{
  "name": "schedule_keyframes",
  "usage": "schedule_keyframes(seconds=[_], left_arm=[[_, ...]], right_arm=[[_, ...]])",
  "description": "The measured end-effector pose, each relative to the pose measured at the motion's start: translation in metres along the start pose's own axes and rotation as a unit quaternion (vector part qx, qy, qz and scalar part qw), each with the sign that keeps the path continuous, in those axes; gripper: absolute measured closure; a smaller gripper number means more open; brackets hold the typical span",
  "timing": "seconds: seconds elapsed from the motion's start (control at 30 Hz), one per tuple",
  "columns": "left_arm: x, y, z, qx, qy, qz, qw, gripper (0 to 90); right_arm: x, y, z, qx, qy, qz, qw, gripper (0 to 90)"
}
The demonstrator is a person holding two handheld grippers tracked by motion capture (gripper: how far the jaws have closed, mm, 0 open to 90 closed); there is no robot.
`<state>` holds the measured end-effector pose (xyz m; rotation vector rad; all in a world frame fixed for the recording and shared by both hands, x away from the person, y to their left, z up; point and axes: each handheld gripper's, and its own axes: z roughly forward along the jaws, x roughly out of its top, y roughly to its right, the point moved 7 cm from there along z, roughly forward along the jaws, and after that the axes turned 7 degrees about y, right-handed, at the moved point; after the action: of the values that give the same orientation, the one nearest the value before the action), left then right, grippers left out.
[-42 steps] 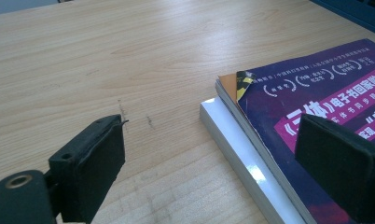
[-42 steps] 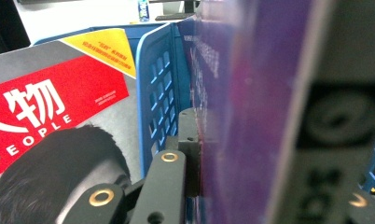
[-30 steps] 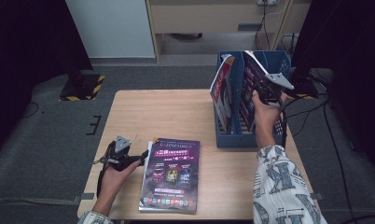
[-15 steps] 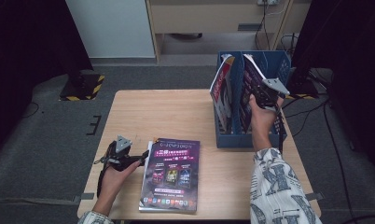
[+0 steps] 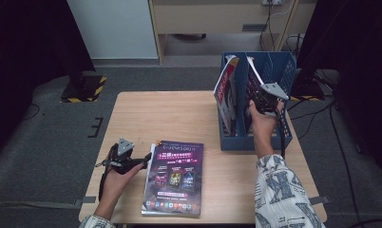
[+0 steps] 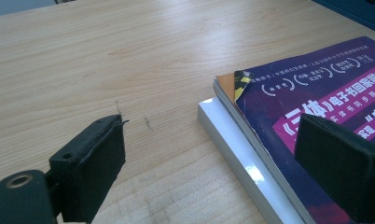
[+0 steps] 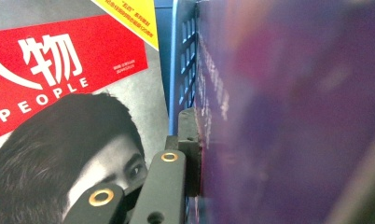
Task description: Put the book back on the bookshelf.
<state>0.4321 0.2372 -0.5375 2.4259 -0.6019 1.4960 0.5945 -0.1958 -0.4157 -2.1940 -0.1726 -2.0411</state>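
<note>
A blue file holder (image 5: 255, 142) stands at the table's right side, with a red-covered magazine (image 5: 225, 92) upright in its left slot. My right gripper (image 5: 261, 99) is shut on a purple magazine (image 5: 253, 78) standing tilted in the slot beside it. In the right gripper view one pad (image 7: 190, 149) presses the purple cover (image 7: 293, 116), with the red magazine (image 7: 59, 93) to the left. My left gripper (image 5: 144, 159) rests open on the table at the left edge of a flat stack of magazines (image 5: 175, 178). Its pads (image 6: 97, 158) straddle the stack's corner (image 6: 316, 88).
The wooden table (image 5: 170, 118) has bare surface between the stack and the holder. A cable (image 5: 281, 126) trails from the right gripper along the holder's right side. Cabinets and dark stands sit on the floor beyond the table.
My right gripper and the purple magazine have shifted slightly left over the holder. The left gripper and the stack have stayed put.
</note>
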Motion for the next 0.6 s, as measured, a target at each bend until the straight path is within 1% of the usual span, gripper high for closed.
schedule_keyframes(seconds=[0.13,0.3,0.47,0.53,0.57,0.6], left_arm=[[0.0000,-0.0002,0.0000,0.000,0.000,0.000,1.0000,8.4],[0.0004,-0.0004,-0.0003,0.000,0.001,0.000,1.0000,8.5],[0.0006,-0.0008,-0.0005,0.001,0.002,-0.001,1.0000,8.5],[0.0007,-0.0009,-0.0005,0.001,0.002,-0.001,1.0000,8.5],[0.0006,-0.0010,-0.0005,0.001,0.002,-0.002,1.0000,8.5],[0.0006,-0.0010,-0.0005,0.001,0.002,-0.001,1.0000,8.5]], right_arm=[[0.0014,-0.0018,0.0007,-0.007,-0.004,-0.029,0.9996,82.5],[0.0014,-0.0028,0.0016,-0.012,-0.010,-0.054,0.9984,82.6],[0.0017,-0.0043,0.0030,-0.016,-0.015,-0.080,0.9966,82.5],[0.0014,-0.0044,0.0036,-0.018,-0.015,-0.086,0.9960,82.6],[0.0006,-0.0052,0.0037,-0.017,-0.016,-0.093,0.9954,82.5],[0.0006,-0.0052,0.0037,-0.017,-0.016,-0.093,0.9954,82.5]])
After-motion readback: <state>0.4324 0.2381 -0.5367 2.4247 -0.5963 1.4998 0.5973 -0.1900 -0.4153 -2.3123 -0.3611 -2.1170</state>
